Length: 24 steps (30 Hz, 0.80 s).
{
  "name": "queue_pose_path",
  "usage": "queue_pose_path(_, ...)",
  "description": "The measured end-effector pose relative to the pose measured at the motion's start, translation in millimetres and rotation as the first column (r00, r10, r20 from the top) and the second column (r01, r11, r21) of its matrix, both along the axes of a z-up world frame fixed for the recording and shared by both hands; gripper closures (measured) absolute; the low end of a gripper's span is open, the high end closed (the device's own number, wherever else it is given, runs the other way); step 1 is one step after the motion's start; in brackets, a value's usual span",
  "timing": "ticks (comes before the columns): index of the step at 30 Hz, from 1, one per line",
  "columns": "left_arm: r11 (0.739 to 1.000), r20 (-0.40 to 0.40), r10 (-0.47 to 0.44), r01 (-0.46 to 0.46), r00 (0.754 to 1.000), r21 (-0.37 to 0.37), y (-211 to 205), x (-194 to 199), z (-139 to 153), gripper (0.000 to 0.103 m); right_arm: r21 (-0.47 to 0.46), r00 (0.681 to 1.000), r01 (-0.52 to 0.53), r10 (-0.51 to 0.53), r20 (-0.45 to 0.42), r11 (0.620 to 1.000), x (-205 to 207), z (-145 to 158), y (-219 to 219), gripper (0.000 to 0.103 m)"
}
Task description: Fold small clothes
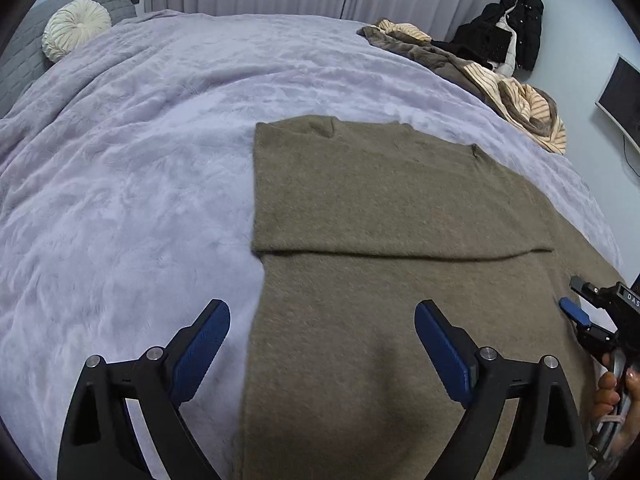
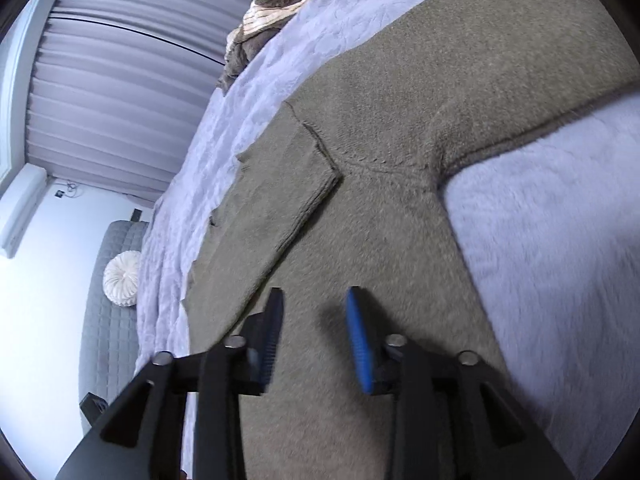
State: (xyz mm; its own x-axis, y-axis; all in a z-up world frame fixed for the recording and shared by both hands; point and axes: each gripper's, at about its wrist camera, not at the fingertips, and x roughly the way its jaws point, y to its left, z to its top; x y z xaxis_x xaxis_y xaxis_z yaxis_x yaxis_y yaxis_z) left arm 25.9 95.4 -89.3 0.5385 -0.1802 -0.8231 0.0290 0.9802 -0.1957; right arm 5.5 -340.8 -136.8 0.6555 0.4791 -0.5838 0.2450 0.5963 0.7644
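An olive-brown knit sweater lies flat on the lavender blanket; its far part is folded over, with the fold edge running across the middle. My left gripper hovers over the sweater's near left edge, jaws wide open and nothing between them. In the right wrist view one sleeve lies folded onto the sweater, and the other sleeve stretches off to the right. My right gripper is partly open just above the knit with nothing between its pads. It also shows at the sweater's right edge.
A heap of striped beige and brown clothes lies at the bed's far right edge, with a black jacket hanging behind it. A round cream cushion rests against the grey headboard. A screen is on the right wall. A person's hand holds the right gripper.
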Motion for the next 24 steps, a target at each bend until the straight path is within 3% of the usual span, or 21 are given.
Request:
queue_pose_path(10, 0.998, -0.059, -0.030, 0.027, 0.998, -0.051, -46.1, -45.4, -9.2, 0.009, 0.092, 0.998, 0.000, -0.006, 0.066, 0.996, -46.7, 8.0, -12.1, 0.049)
queue_pose_path(13, 0.998, -0.067, -0.058, 0.056, 0.996, -0.024, -65.0, -52.6, -10.2, 0.009, 0.056, 0.996, 0.003, -0.008, 0.086, 0.998, -59.1, 14.5, -20.3, 0.030)
queue_pose_path(15, 0.997, -0.078, -0.080, 0.080, 0.994, -0.006, -77.5, -54.1, -11.0, 0.009, 0.053, 0.995, 0.000, -0.005, 0.099, 0.999, -62.8, 16.7, -28.1, 0.027)
queue_pose_path(18, 0.995, -0.096, -0.088, 0.093, 0.991, 0.042, -95.5, -54.2, -13.8, 0.009, 0.100, 0.996, -0.004, -0.005, 0.090, 0.995, -51.9, 17.4, -36.0, 0.027)
queue_pose_path(22, 0.995, -0.140, -0.087, 0.092, 0.986, 0.030, -104.8, -52.7, -19.0, 0.009, 0.107, 0.995, 0.009, -0.019, 0.095, 0.994, -10.5, 17.3, -32.8, 0.027)
queue_pose_path(24, 0.995, -0.128, -0.076, 0.082, 0.989, 0.049, -106.8, -52.6, -17.0, 0.009, 0.106, 0.997, -0.001, -0.007, 0.076, 0.994, 15.2, 11.6, -26.5, 0.034)
